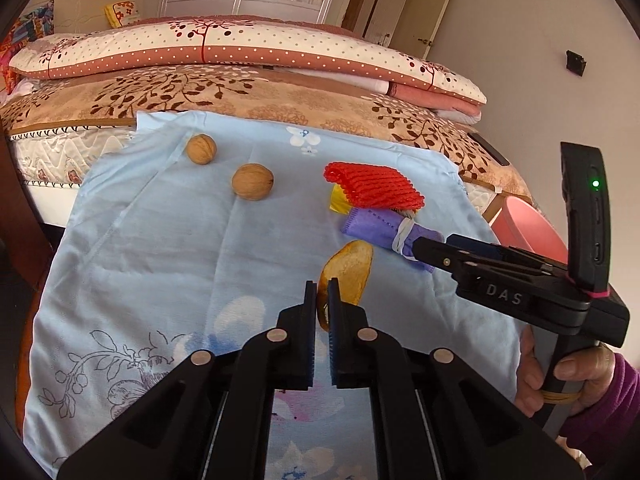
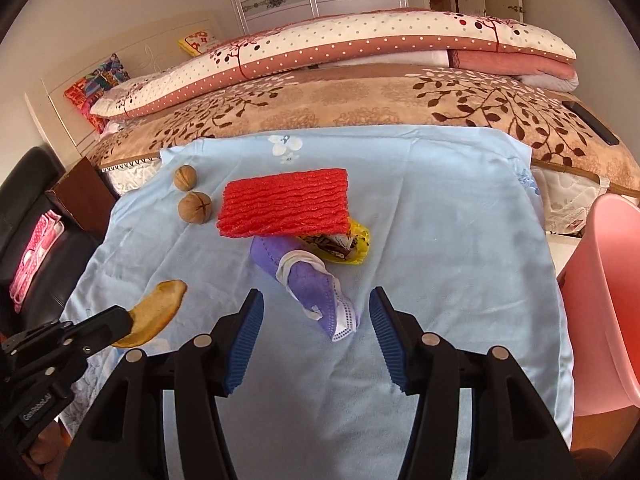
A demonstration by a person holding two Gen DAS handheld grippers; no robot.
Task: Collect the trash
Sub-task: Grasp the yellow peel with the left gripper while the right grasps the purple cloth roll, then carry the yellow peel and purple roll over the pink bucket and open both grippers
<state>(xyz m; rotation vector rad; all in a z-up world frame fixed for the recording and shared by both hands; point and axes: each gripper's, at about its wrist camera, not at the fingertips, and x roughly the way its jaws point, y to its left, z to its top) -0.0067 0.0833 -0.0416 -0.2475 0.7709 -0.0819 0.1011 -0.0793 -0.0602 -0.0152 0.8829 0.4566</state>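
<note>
Nearest in the left wrist view, the left gripper (image 1: 321,300) is pinching a piece of orange peel (image 1: 348,276) between pads pressed almost together, the peel standing up off the light blue cloth (image 1: 160,248). Only this view is showing the person's hand (image 1: 560,376) gripping the right gripper's handle, a purple sleeve (image 1: 616,404) behind it. The right wrist view alone is showing the right gripper (image 2: 316,316) with jaws spread and nothing between the pads, a rolled purple face mask (image 2: 308,280) lying just ahead of them on the cloth. Beyond the mask, a red foam net (image 2: 284,204) is resting over a yellow wrapper (image 2: 358,246), partly hiding it. Two walnuts (image 2: 194,208) are sitting left of the net, close together. A pink bin (image 2: 604,300) is standing off the cloth's right edge. Farther back, a folded quilt (image 2: 360,44) is lying on the bed.
</note>
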